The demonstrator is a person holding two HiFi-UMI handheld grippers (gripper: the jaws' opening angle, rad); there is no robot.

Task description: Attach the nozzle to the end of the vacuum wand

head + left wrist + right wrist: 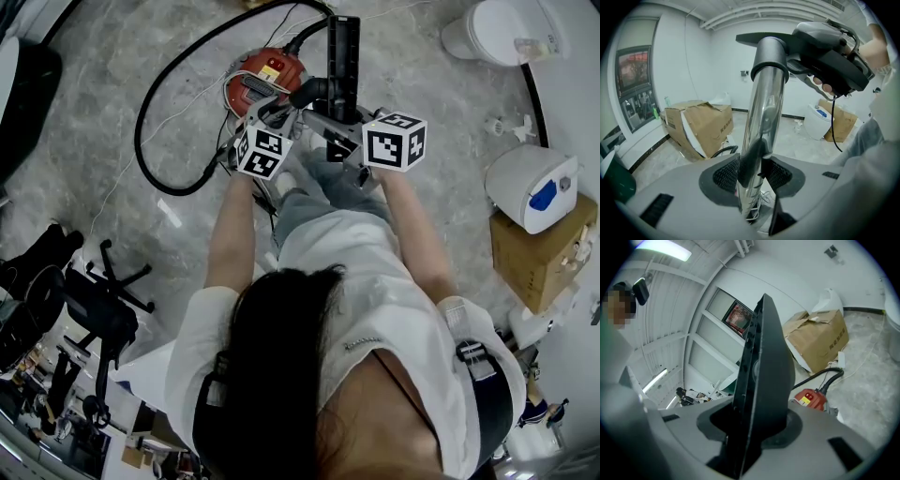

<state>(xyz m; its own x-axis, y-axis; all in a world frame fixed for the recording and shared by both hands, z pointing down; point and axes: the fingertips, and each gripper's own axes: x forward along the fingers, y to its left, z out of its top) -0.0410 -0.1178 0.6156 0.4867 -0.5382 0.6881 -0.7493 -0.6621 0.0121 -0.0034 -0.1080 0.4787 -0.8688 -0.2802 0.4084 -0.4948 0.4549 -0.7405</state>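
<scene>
Headcount first: we count two grippers, one chrome wand (761, 117), one black nozzle (764, 376), one red canister (266, 77), one black hose (150, 103) and two cardboard boxes (699, 124).

Looking down from the head view, the nozzle sits at 12 o'clock right in front of us, held up above the floor. The canister is on the floor at about 11 o'clock with the hose looping out toward 10. An office chair (105, 302) is off at 8 o'clock, and a white tub (532, 187) sits on top of one box at 3 o'clock.

Now the tools. Our left gripper (752, 176) has its jaws partway in and clamped on the wand, a pad pressing each side of the tube, which stands nearly upright out of the jaws. Our right gripper (750, 427) is likewise partly closed and clamped on the flat body of the nozzle, which runs up out of its jaws at 12 o'clock.

In the left gripper view the wand's top end goes into the nozzle's grey collar. We can't tell if it's fully seated.
</scene>
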